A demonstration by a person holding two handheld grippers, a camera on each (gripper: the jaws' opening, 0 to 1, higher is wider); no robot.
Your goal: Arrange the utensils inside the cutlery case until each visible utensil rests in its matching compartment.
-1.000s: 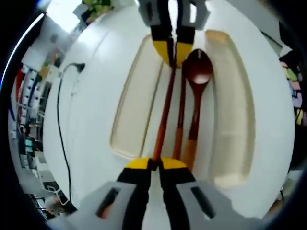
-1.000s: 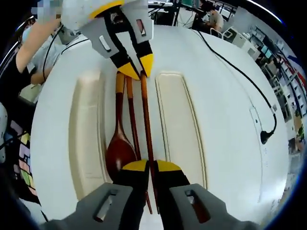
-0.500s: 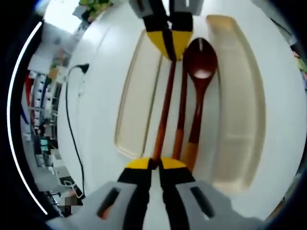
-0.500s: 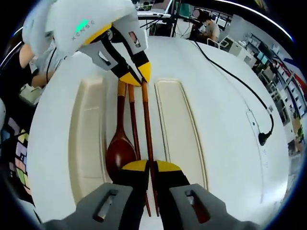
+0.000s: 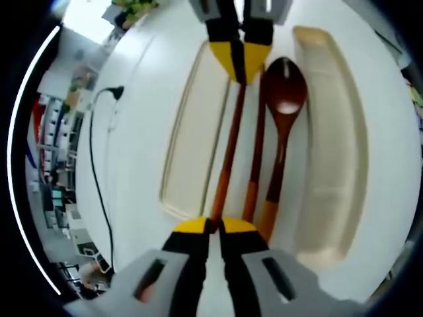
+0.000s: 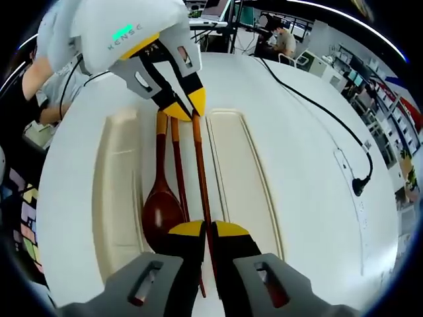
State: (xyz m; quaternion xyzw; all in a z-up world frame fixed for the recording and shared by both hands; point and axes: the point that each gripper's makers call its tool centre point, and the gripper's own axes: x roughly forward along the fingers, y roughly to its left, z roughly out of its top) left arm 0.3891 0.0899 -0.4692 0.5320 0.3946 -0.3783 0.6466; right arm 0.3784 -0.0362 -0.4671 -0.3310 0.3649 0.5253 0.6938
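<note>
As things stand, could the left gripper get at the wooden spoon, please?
Probably not at once: the left gripper is shut on a chopstick. The wooden spoon lies just beside it, uncovered, with a second chopstick between.

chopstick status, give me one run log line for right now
left gripper: shut on chopstick | right gripper: shut on chopstick, other end | second chopstick, spoon: on table between trays
</note>
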